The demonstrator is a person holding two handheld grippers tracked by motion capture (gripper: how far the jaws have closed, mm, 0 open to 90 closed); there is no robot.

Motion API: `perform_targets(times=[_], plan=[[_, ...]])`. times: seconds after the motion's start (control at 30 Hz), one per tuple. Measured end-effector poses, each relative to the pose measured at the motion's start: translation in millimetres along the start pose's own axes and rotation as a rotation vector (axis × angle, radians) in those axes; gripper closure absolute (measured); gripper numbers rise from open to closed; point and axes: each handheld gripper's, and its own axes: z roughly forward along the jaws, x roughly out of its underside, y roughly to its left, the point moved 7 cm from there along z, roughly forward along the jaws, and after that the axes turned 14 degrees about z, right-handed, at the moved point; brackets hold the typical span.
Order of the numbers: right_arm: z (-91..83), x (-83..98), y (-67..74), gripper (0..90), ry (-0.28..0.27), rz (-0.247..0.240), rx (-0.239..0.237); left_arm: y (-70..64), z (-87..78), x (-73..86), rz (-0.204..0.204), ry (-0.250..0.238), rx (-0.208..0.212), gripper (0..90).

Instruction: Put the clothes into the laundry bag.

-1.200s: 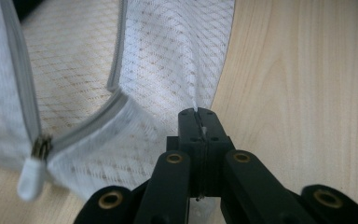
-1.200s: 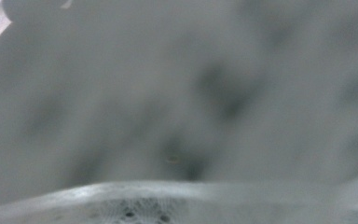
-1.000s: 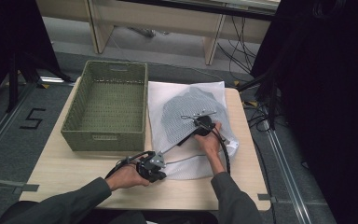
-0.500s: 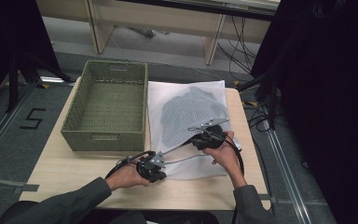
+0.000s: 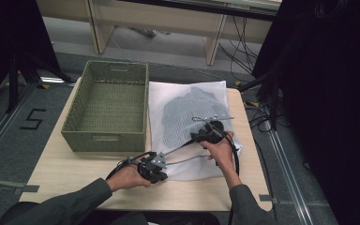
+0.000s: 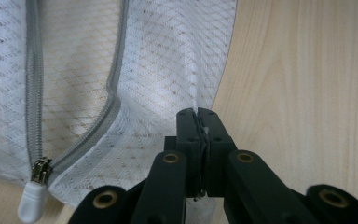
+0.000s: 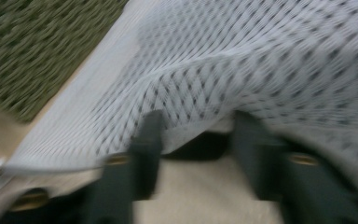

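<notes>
- Left gripper (image 6: 199, 116): jaws pinched together on the near edge of the white mesh laundry bag (image 5: 187, 117); the zipper pull (image 6: 31, 198) lies just beside them.
- Right gripper (image 5: 206, 133): jaws apart, just been closing, tucked under the bag's upper layer, which drapes over them; no clamp visible.
- Since a second ago, this hand has drawn back toward the person, mouth lifted.
- Dark garment (image 5: 192, 105) sits inside, beyond the jaws; green basket (image 5: 105, 105) beside the bag.
</notes>
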Motion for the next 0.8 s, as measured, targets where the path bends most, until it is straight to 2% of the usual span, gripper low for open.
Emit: perform_targets(times=[0.03, 0.07, 0.1, 0.13, 0.17, 0.2, 0.23, 0.27, 0.3, 0.33, 0.37, 0.4, 0.43, 0.47, 0.53, 0.63, 0.67, 0.7, 0.77, 0.8], plan=[[2.2, 0.6, -2.6, 81.3, 0.001, 0.006, 0.007, -0.5, 0.1, 0.2, -0.007, 0.000, 0.001, 86.9], [2.6, 2.4, -4.7, 89.2, 0.010, 0.016, 0.012, 0.0, -0.1, 0.1, 0.005, 0.001, 0.000, 86.8], [4.4, 1.2, -10.6, 90.0, -0.023, -0.046, 0.025, -0.2, 0.0, 0.1, 0.002, 0.000, 0.001, 86.7], [3.8, 2.0, -13.2, 90.0, -0.019, -0.058, 0.034, -0.1, 0.0, 0.0, 0.001, -0.001, 0.001, 86.5], [-4.0, 3.9, -11.9, 90.0, -0.002, -0.038, 0.046, -0.2, 0.0, 0.0, 0.000, -0.002, 0.002, 86.3], [-4.0, 3.9, -11.9, 90.0, -0.002, -0.038, 0.046, -0.1, -0.1, 0.2, 0.002, 0.000, 0.003, 86.3], [-7.3, 2.6, -12.4, 90.0, -0.015, -0.072, 0.045, -0.2, -0.1, 0.1, 0.000, -0.001, 0.002, 86.3], [-12.4, 2.2, -10.2, 90.0, -0.012, -0.074, 0.039, -0.2, -0.2, 0.3, 0.003, 0.001, 0.002, 86.2], [-15.8, -0.2, -9.2, 90.0, -0.044, -0.094, 0.032, -0.4, 0.0, 0.0, 0.000, -0.002, 0.002, 86.1], [-20.8, 0.9, -7.2, 90.0, -0.028, -0.075, 0.028, -0.3, -0.1, 0.0, 0.001, 0.001, 0.003, 86.0], [-22.5, -0.3, -7.2, 88.7, -0.044, -0.092, 0.018, -0.4, -0.1, 0.0, 0.001, 0.002, 0.001, 85.9], [-23.4, 0.3, -5.2, 78.8, -0.045, -0.066, 0.016, -0.6, -0.1, 0.0, 0.001, 0.003, 0.002, 85.7], [-22.1, 5.5, -3.1, 61.8, 0.003, -0.001, 0.015, -0.7, 0.0, -0.2, 0.002, 0.002, -0.002, 85.5], [-22.1, 5.5, -3.1, 61.8, 0.003, -0.001, 0.015, -0.7, -0.1, -0.2, 0.002, 0.003, -0.001, 85.5], [-9.1, 8.5, -0.3, 51.7, 0.019, -0.005, 0.011, -0.7, 0.0, -0.3, 0.000, 0.002, 0.001, 85.0], [3.1, 10.8, 4.1, 48.3, 0.044, -0.007, 0.012, -1.2, 0.3, -0.6, -0.003, -0.002, 0.002, 84.4], [8.5, 13.9, 11.6, 47.8, 0.075, 0.049, -0.006, -0.7, 0.0, -0.2, 0.002, 0.002, 0.002, 84.2], [23.0, 16.7, 20.0, 45.2, 0.083, 0.071, -0.006, -0.9, 0.3, -0.5, 0.000, -0.001, 0.001, 83.9], [29.7, 17.4, 23.3, 44.7, 0.086, 0.059, -0.001, -1.1, 0.3, -0.5, 0.003, -0.001, 0.000, 83.8], [35.2, 16.4, 24.5, 45.0, 0.080, 0.012, 0.001, -1.1, 0.2, -0.2, 0.000, 0.004, -0.002, 83.8]])
